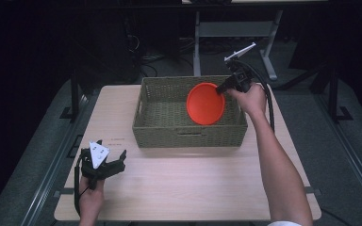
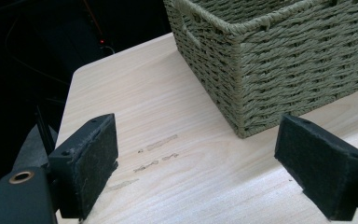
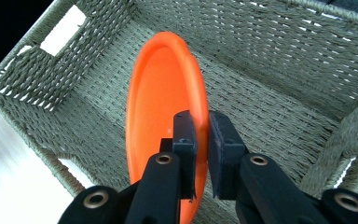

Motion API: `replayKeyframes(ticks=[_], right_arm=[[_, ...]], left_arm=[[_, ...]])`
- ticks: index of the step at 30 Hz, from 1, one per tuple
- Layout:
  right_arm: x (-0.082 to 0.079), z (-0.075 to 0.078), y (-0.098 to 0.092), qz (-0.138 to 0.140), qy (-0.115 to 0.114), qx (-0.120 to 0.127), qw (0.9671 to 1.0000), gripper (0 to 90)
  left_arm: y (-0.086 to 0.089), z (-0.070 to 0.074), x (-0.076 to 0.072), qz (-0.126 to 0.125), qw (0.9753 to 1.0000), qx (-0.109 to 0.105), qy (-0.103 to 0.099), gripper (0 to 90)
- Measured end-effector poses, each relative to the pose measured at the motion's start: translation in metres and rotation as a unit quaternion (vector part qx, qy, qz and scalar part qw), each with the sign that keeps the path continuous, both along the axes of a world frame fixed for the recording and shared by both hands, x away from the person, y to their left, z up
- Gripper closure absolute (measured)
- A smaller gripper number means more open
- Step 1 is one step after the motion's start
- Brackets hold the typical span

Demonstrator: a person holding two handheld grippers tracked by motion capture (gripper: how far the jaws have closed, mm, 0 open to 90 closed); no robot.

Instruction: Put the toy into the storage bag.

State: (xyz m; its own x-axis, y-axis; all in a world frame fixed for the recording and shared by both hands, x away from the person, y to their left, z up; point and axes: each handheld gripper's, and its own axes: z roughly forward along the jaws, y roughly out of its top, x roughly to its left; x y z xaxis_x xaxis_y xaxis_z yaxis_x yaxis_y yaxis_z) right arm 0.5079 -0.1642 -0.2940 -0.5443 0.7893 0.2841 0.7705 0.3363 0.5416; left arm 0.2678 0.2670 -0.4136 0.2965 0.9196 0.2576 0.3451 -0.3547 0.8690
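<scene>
An orange plate [image 1: 205,103] hangs on edge over the inside of a woven green basket [image 1: 160,129], tilted toward the camera. My right gripper [image 1: 222,87] is shut on the plate's rim at its upper right. In the right gripper view the plate [image 3: 161,98] stands edge-on between the two black pads [image 3: 185,135], above the basket floor [image 3: 270,116]. My left gripper [image 1: 118,160] rests low at the table's front left, open and holding nothing. Its view has the jaws wide apart [image 2: 196,168] over bare wood, with the basket's corner [image 2: 261,65] ahead.
The light wooden table [image 1: 184,183] has open room in front of the basket and to its left. Faint scuff marks [image 2: 156,144] lie on the wood. Beyond the table stand a metal desk frame [image 1: 235,30] and dark floor.
</scene>
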Motion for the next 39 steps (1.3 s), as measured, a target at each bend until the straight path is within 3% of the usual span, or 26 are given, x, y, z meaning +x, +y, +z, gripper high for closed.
replayKeyframes(ticks=[6, 15, 21, 27, 34, 39], right_arm=[[0.001, -0.005, 0.003, -0.001, 0.002, 0.0, 1.0, 81.8], [0.004, -0.023, 0.006, -0.005, 0.022, -0.006, 0.9997, 81.7], [0.005, -0.025, 0.009, -0.003, 0.023, -0.011, 0.9997, 81.7], [0.007, -0.035, 0.02, 0.0, 0.032, -0.036, 0.9988, 81.6], [0.009, -0.044, 0.02, -0.005, 0.044, -0.042, 0.9981, 79.9], [0.01, -0.048, 0.016, -0.009, 0.054, -0.032, 0.998, 78.2]], left_arm=[[0.0, 0.0, 0.0, 0.0, 1.0, 0.0, 0.0, 12.8], [0.0, 0.0, 0.0, 0.001, 1.0, 0.001, 0.002, 12.8], [0.001, 0.0, 0.0, 0.001, 1.0, 0.001, 0.001, 12.7], [0.0, 0.0, 0.0, 0.0, 1.0, 0.0, -0.001, 12.8], [0.0, 0.0, 0.0, 0.0, 1.0, 0.001, -0.001, 12.8], [0.0, 0.0, 0.0, 0.0, 1.0, 0.002, 0.001, 12.8]])
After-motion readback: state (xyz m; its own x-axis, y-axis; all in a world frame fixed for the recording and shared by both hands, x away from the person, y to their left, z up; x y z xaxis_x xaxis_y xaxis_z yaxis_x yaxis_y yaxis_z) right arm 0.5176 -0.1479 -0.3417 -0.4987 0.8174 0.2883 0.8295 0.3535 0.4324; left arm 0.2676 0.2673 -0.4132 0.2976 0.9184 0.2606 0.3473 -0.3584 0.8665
